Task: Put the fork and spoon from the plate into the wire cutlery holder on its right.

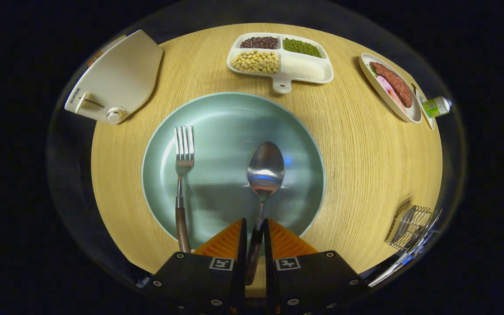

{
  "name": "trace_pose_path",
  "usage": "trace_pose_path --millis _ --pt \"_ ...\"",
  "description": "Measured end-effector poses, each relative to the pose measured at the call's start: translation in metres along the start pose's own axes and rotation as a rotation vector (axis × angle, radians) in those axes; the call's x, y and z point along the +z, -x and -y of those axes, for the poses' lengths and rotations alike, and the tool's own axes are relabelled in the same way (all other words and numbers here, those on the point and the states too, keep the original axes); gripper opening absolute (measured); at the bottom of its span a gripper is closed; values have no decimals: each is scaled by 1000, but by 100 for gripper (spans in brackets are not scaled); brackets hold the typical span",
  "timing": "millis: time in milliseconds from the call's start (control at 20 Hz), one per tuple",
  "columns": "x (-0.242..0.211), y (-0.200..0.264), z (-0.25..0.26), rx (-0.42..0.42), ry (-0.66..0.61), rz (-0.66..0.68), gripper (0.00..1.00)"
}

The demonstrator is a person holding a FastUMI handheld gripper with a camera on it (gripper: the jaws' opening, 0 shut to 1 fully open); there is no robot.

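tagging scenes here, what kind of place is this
Likely a staged dining table: a wooden tabletop with a plate, a divided dish of beans and a wire cutlery holder. The gripper grips the spoon.

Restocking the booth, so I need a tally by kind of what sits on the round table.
Cutlery: 2, fork, spoon between the gripper fingers
Dishes: 3, plate, divided tray, food dish
Wire holder: 1
Bottle: 1
Appliance: 1
Total: 8

Round wooden table, dark surround

A light wood-grain tabletop (365, 166) is seen from above; it is lit from overhead, and darkness is observed beyond its edge on all sides.
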State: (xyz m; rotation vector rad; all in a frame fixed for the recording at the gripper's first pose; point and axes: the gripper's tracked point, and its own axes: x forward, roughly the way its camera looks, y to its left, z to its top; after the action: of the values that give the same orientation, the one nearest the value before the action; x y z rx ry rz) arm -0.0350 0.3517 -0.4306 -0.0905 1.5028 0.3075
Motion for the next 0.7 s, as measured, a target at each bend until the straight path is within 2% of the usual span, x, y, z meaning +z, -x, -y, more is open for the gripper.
trace_pose_path --millis 150,300,700 --pt "3 -5 2 17 -34 12 12" --pt "7 1 6 43 -3 50 6" --pt "24 65 10 177 -11 232 5"
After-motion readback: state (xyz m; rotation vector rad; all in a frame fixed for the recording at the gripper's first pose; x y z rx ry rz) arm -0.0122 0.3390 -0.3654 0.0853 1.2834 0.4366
